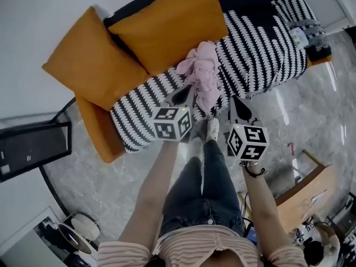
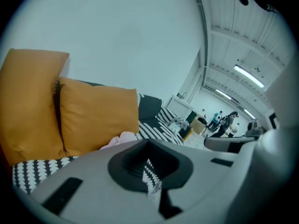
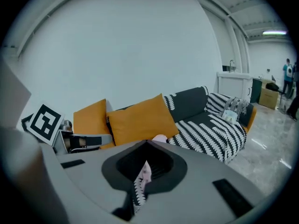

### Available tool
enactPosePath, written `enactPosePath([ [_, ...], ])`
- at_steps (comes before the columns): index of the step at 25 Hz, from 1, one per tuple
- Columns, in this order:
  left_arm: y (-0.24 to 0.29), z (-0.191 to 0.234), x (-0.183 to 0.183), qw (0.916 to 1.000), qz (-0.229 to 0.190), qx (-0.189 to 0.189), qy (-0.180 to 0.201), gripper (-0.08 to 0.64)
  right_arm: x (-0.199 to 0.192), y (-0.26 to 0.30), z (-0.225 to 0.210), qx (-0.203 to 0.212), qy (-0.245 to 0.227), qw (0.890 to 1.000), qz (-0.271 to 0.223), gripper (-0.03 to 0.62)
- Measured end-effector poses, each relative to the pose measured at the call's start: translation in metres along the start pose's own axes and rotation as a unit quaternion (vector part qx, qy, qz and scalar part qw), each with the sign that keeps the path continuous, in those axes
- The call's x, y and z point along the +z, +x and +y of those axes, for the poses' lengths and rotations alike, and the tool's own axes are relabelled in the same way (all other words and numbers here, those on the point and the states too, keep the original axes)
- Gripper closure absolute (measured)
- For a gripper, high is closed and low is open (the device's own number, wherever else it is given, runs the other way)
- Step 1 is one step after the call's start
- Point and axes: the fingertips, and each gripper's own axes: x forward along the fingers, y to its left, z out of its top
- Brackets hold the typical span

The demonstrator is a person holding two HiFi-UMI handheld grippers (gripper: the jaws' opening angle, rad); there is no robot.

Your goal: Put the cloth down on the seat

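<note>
The pink cloth (image 1: 200, 74) lies bunched on the striped seat (image 1: 261, 54), just in front of the orange cushions (image 1: 161, 26), so I judge the putting-down itself to be done. My left gripper (image 1: 181, 96) hangs just beside the cloth's near edge with its fingers closed on nothing. My right gripper (image 1: 239, 105) is over the seat's front edge, clear of the cloth, its fingers also together and empty. What is left, I think, is only to draw both grippers away, and perhaps to spread the cloth flatter if neatness counts.
</note>
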Motion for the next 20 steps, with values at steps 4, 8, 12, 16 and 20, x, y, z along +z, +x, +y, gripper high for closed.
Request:
enactPosePath([
  [4,-0.024,-0.014,0.012,0.9996,-0.022,-0.008,0.013,0.548,0.012,-0.022,0.012,0.006,0.013,1.0,-0.027,0.584],
  [8,-0.048,-0.031,0.022,0.9987,-0.044,-0.015,0.019,0.547,0.02,-0.044,0.018,0.013,0.03,0.998,-0.046,0.584],
  [12,-0.066,-0.039,0.03,0.9977,-0.059,-0.02,0.028,0.548,0.028,-0.058,0.031,0.031,0.017,0.998,-0.061,0.584],
  [16,-0.076,-0.044,0.031,0.9971,-0.063,-0.022,0.035,0.548,0.032,-0.069,0.04,0.038,-0.005,0.997,-0.069,0.584],
  [20,-0.079,-0.043,0.032,0.9969,-0.068,-0.026,0.029,0.548,0.036,-0.075,0.044,0.037,-0.013,0.996,-0.078,0.584],
])
